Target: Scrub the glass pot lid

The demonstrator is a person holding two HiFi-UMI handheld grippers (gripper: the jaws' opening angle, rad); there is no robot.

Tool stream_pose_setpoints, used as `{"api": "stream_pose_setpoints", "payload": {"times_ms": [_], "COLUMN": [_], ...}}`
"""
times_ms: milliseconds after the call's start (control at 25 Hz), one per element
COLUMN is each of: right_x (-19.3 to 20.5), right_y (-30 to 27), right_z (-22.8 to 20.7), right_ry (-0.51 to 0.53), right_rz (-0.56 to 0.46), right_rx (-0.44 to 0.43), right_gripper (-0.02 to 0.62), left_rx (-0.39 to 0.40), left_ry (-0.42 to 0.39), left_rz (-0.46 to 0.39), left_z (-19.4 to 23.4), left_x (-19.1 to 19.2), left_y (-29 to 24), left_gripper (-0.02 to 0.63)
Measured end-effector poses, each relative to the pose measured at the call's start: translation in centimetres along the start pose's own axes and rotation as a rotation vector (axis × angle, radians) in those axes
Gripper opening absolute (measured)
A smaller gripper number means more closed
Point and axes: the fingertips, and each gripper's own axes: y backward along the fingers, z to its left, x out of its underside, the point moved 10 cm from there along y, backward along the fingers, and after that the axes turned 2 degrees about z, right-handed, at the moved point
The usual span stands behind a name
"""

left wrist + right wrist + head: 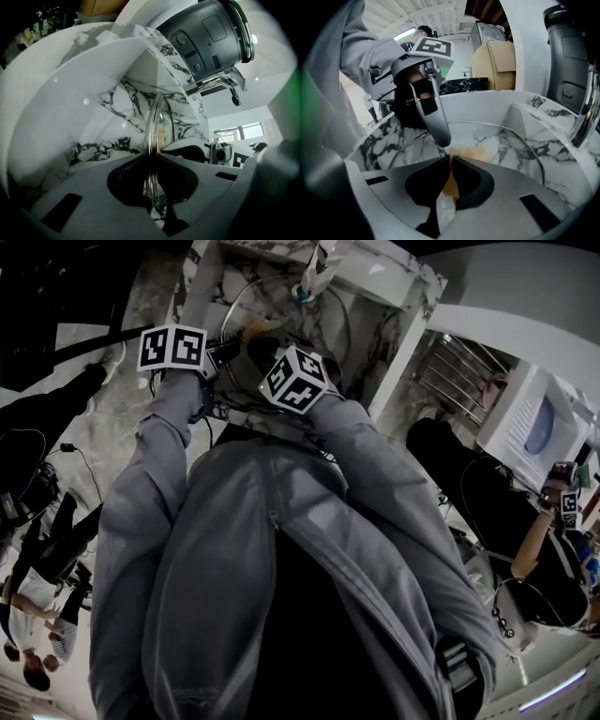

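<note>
Down in the marble-patterned sink [70,93], the left claw [152,159] is clamped on the rim of the glass pot lid [153,124], holding it on edge. Opposite, the right claw [451,159] is closed on a tan scrub pad [469,152] that meets the glass. Scrubbing looks under way, not finished; how much is clean I cannot judge. No brand or label is readable, only square markers [433,47] on the claw's cube.
</note>
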Motion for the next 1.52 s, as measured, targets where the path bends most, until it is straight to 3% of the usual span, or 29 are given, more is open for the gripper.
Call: {"api": "stream_pose_setpoints", "payload": {"times_ms": [240,400,800,920,1160,1360,1520], "right_x": [0.9,1.8,2.3,2.4,1.0,1.1,1.9], "right_y": [0.3,0.5,2.2,3.2,5.8,7.6,7.6], "right_z": [1.8,3.2,5.1,4.6,2.5,-1.6,-5.0], "right_ry": [-0.084,-0.122,-0.096,-0.09,-0.11,-0.113,-0.067], "right_rz": [0.008,0.008,0.033,0.019,-0.094,-0.131,-0.092], "right_rx": [-0.213,-0.311,-0.489,-0.507,-0.429,-0.18,-0.019], "right_gripper": [0.044,0.044,0.044,0.044,0.044,0.044,0.044], "left_rx": [-0.005,-0.02,-0.002,-0.006,-0.03,-0.029,-0.031], "left_ry": [-0.011,-0.023,-0.011,-0.02,-0.047,-0.047,-0.043], "left_rz": [-0.004,-0.003,-0.009,-0.01,0.003,0.004,0.002], "left_z": [0.0,-0.1,0.0,-0.2,-0.3,-0.2,-0.1], "left_x": [0.0,0.0,-0.1,-0.1,0.0,0.0,0.0], "left_y": [-0.1,-0.2,0.0,-0.1,-0.3,-0.4,-0.4], "left_gripper": [0.038,0.038,0.038,0.038,0.038,0.038,0.038]}}
